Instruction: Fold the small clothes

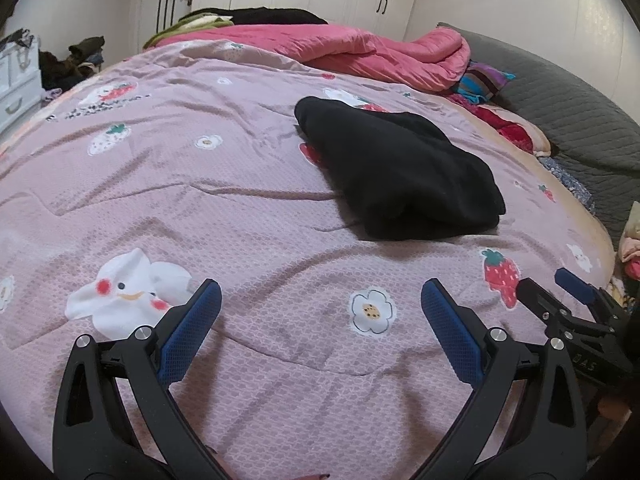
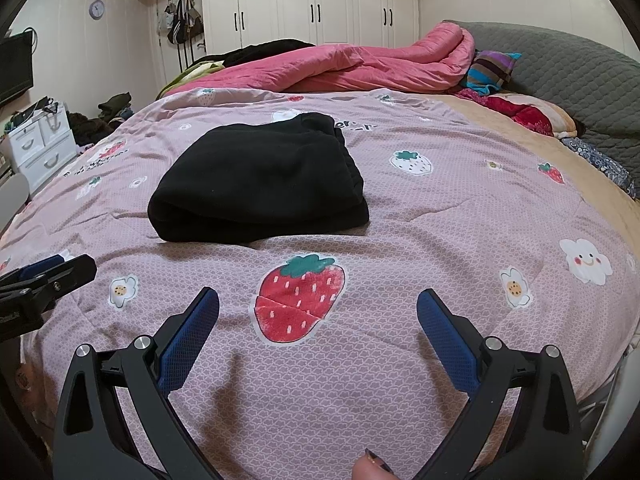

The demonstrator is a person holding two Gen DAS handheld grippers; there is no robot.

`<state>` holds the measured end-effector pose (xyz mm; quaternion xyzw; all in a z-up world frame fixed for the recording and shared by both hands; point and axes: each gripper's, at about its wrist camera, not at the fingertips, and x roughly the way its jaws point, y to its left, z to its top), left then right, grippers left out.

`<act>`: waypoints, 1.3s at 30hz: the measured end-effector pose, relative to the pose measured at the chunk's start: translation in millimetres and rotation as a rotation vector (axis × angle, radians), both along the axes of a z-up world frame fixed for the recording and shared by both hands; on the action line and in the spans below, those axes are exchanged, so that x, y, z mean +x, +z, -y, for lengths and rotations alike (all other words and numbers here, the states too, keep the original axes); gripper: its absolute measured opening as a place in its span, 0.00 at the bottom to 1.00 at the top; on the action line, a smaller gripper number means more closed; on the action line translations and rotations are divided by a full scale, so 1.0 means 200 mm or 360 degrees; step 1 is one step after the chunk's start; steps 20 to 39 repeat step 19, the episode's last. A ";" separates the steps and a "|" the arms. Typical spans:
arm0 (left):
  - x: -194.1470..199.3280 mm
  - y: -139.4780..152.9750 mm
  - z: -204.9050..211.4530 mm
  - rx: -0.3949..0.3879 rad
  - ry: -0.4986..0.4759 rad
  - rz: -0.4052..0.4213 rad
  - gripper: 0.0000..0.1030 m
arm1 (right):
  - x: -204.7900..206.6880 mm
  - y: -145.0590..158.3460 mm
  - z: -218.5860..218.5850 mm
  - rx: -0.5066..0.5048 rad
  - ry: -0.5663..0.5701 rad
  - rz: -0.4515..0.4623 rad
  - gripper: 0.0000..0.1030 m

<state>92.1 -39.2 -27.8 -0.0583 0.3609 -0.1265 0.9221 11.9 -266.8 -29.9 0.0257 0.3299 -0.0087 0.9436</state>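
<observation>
A black garment [image 1: 400,172] lies folded into a thick bundle on the pink patterned bedspread [image 1: 240,208], well ahead of both grippers. In the right wrist view the same black garment [image 2: 260,180] sits ahead and slightly left on the bedspread [image 2: 440,208]. My left gripper [image 1: 320,300] is open with nothing between its blue pads, low over the bedspread. My right gripper [image 2: 318,306] is open too, hovering over a printed strawberry. The right gripper [image 1: 556,284] shows at the right edge of the left wrist view, and the left gripper [image 2: 52,266] at the left edge of the right wrist view.
A pink quilt [image 2: 360,64] is heaped at the far side of the bed, beside a striped pillow [image 2: 492,68] and a grey padded headboard [image 2: 560,64]. White wardrobes [image 2: 312,4] line the back wall. A white drawer unit [image 2: 40,144] and clothes piles stand on the left.
</observation>
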 end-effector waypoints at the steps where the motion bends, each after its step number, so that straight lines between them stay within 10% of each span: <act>1: 0.00 0.00 -0.01 -0.0017 -0.0003 -0.0003 0.91 | 0.00 0.00 0.00 0.0003 -0.0002 0.0001 0.96; 9: 0.01 0.04 -0.14 -0.0033 0.0143 0.0019 0.91 | -0.15 0.19 0.33 0.0210 -0.0295 0.0199 0.96; 14: 0.07 0.08 -0.56 -0.0090 0.0425 -0.0033 0.91 | -0.43 0.27 1.05 0.0414 -0.0928 0.0247 0.96; 19: 0.14 0.09 -1.22 0.0096 0.0886 -0.0095 0.91 | -0.80 0.00 1.87 0.0151 -0.1860 -0.0185 0.96; 39: 0.14 0.09 -1.22 0.0096 0.0886 -0.0095 0.91 | -0.80 0.00 1.87 0.0151 -0.1860 -0.0185 0.96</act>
